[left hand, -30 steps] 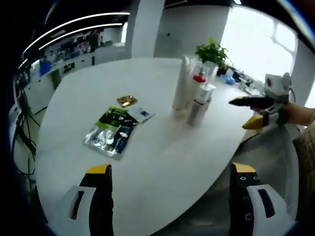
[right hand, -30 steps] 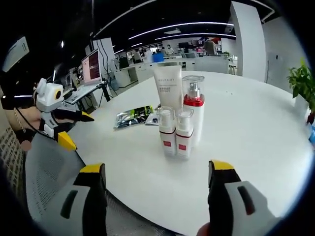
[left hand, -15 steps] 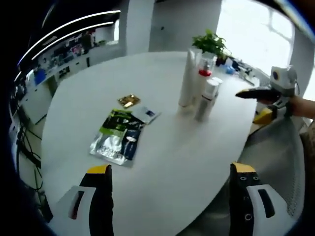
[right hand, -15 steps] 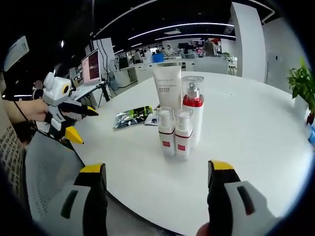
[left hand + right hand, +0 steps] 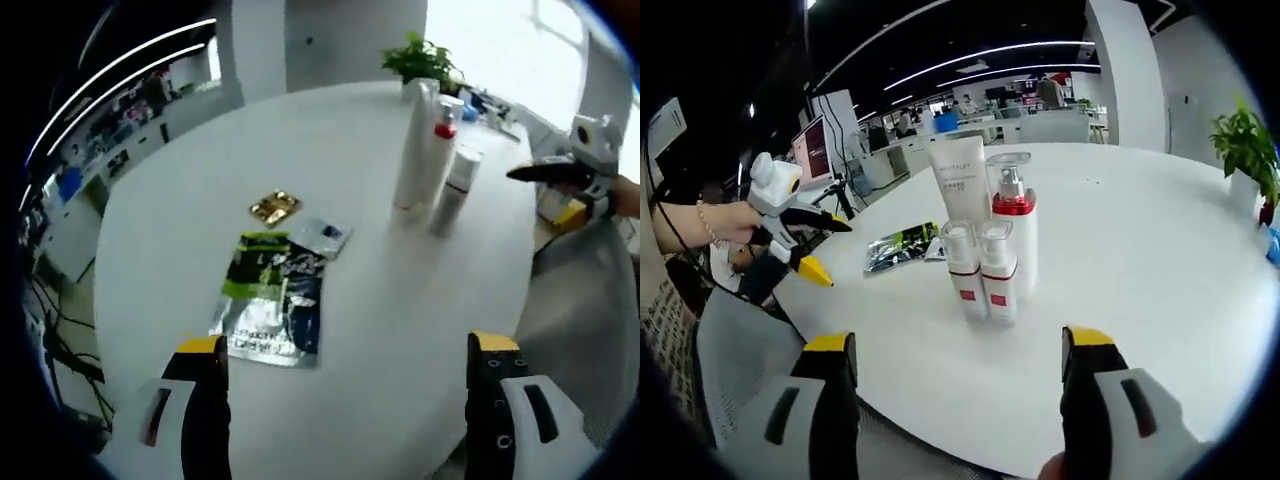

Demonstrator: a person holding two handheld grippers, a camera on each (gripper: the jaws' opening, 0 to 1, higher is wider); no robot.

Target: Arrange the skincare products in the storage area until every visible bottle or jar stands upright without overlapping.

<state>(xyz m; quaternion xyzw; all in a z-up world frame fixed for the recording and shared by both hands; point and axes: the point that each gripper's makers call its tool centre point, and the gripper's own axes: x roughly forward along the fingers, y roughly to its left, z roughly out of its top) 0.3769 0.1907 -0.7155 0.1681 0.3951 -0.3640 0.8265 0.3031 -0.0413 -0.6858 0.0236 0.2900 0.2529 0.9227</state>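
Left gripper view: the left gripper (image 5: pixel 345 400) has its jaws wide apart w/ nothing between them, hovering over the near edge of the white round table (image 5: pixel 400 300). Just ahead of the left-hand jaw lies a flat foil sachet pack (image 5: pixel 270 310), green, black and silver. Beyond it, touching its far corner, a small white-and-blue sachet (image 5: pixel 322 236), and a bit further a small gold sachet (image 5: pixel 274 208). Further out, ahead of the right-hand jaw, the skincare group stands upright — a tall white tube (image 5: pixel 413 150), a pump bottle w/ red collar (image 5: pixel 441 130) behind it, a small spray bottle (image 5: pixel 455 190) nearest the table edge. The right gripper (image 5: pixel 560 185) comes in from the right past the table edge, jaws apart, held by a hand. A potted plant (image 5: pixel 420 62) sits at the far side of the table.

Right gripper view: the right gripper (image 5: pixel 955 400) has its jaws spread wide, empty, at the near table edge (image 5: pixel 940 420). Straight ahead between the jaws stand two small spray bottles (image 5: pixel 980 270) w/ red labels, side by side and touching. Right behind them the pump bottle (image 5: pixel 1012 225) and the white tube (image 5: pixel 960 180), all upright, close-packed. The foil pack (image 5: pixel 902 245) lies left of the group. Off to the left, beyond the table edge, the left gripper (image 5: pixel 820 245) is open in a hand (image 5: pixel 725 222).
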